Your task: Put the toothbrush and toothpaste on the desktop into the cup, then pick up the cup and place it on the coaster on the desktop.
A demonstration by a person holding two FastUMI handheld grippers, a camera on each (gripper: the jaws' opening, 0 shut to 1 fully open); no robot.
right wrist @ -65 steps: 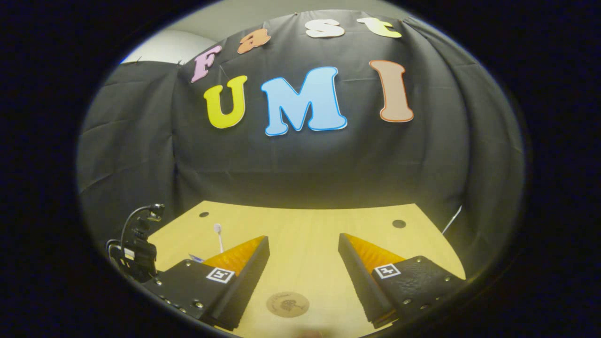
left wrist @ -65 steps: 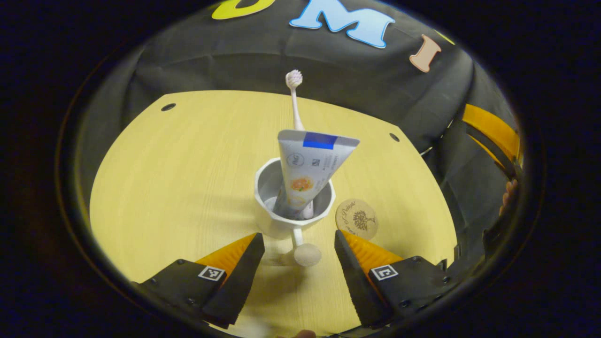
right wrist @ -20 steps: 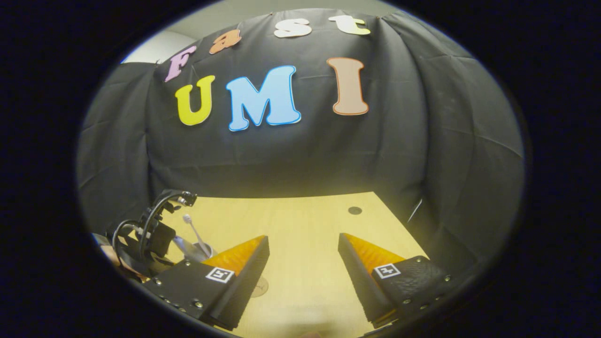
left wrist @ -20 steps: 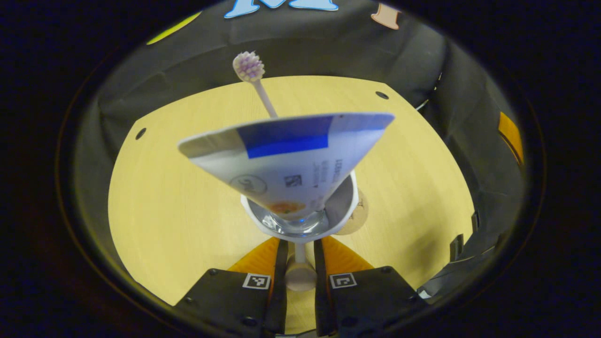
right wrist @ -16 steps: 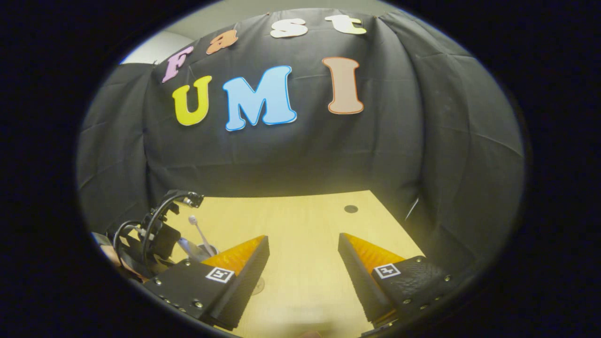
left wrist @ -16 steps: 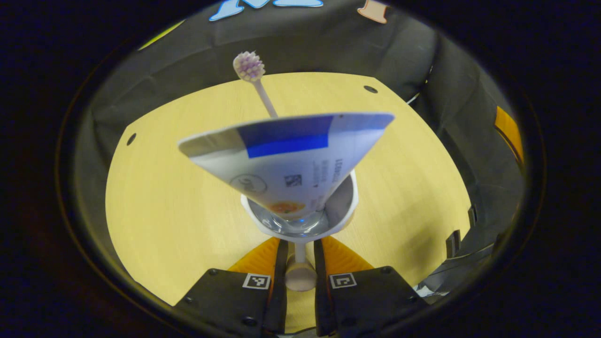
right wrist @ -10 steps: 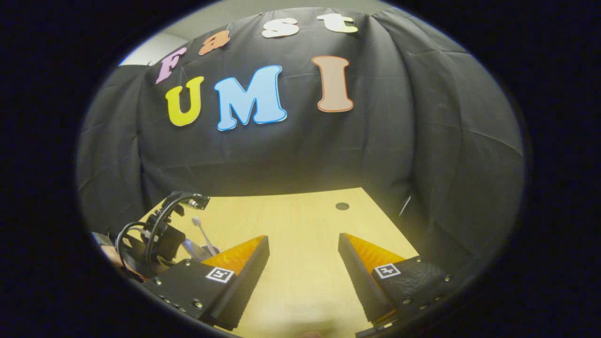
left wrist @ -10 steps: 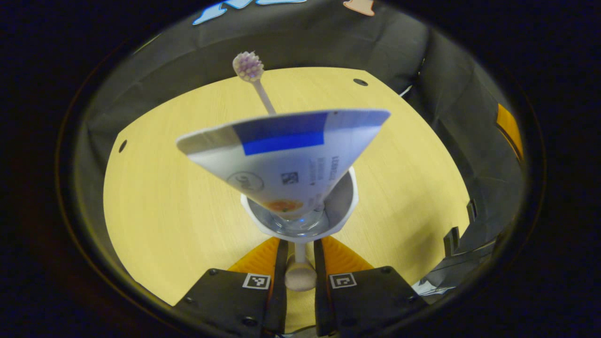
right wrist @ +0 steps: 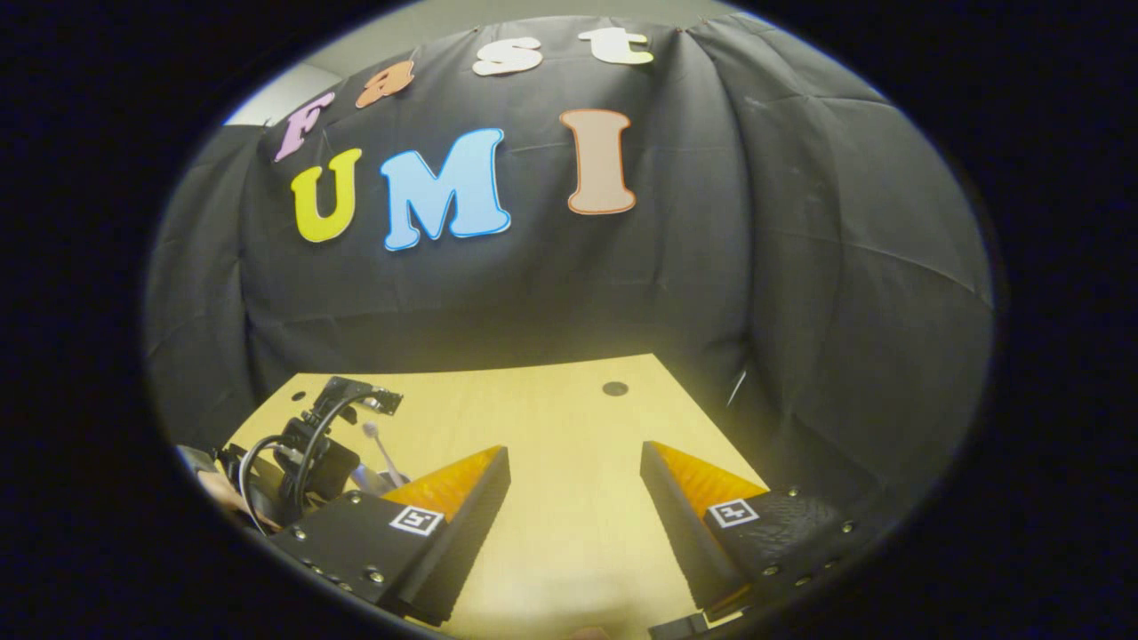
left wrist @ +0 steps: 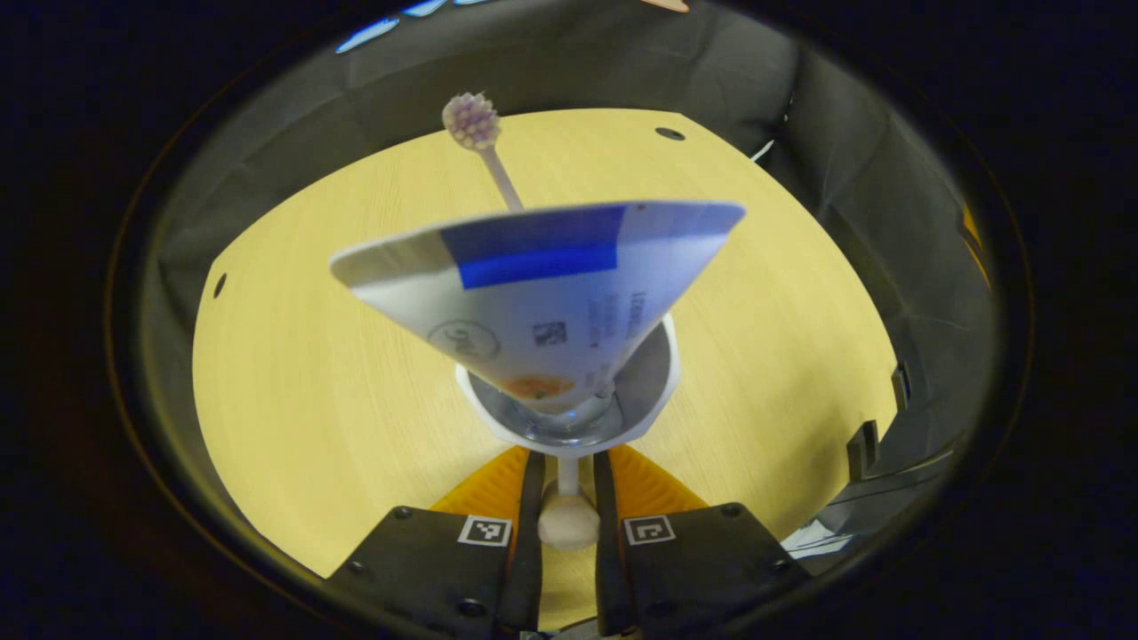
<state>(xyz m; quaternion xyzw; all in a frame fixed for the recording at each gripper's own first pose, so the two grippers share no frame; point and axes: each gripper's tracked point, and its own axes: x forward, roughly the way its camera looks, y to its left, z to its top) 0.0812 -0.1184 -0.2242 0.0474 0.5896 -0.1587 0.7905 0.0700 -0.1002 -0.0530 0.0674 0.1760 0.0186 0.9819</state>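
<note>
Cup: one white faceted plastic cup with a thin stem handle ending in a round knob point(left wrist: 569, 418), in the near centre of the left gripper view, just beyond the gripper; whether it rests on the worktop or is lifted off it I cannot tell.
Toothpaste: one white tube of toothpaste with a blue band at its flat crimped end point(left wrist: 542, 293), standing cap-down inside the cup, crimped end up and leaning toward the camera.
Toothbrush: one slim white toothbrush with a small round bristle head point(left wrist: 484, 151), standing in the cup behind the tube, head up and tilted to the far left.
Left gripper: one left gripper point(left wrist: 566, 524), its fingers drawn close together and pinching the cup's stem handle from both sides, the knob sitting between them.
Right gripper: one right gripper point(right wrist: 575, 507), fingers spread wide with nothing between them, hanging above the right part of the worktop, well apart from the cup.
Done: both items are in the cup, and the cup is grasped by its handle.
Left to do: by my judgement, carrying the cup to the coaster, setting it down and letting go; the coaster's place I cannot tell from here.
Worktop: one pale yellow wood-grain worktop point(left wrist: 311, 373), with small dark round holes near its far corners.
</note>
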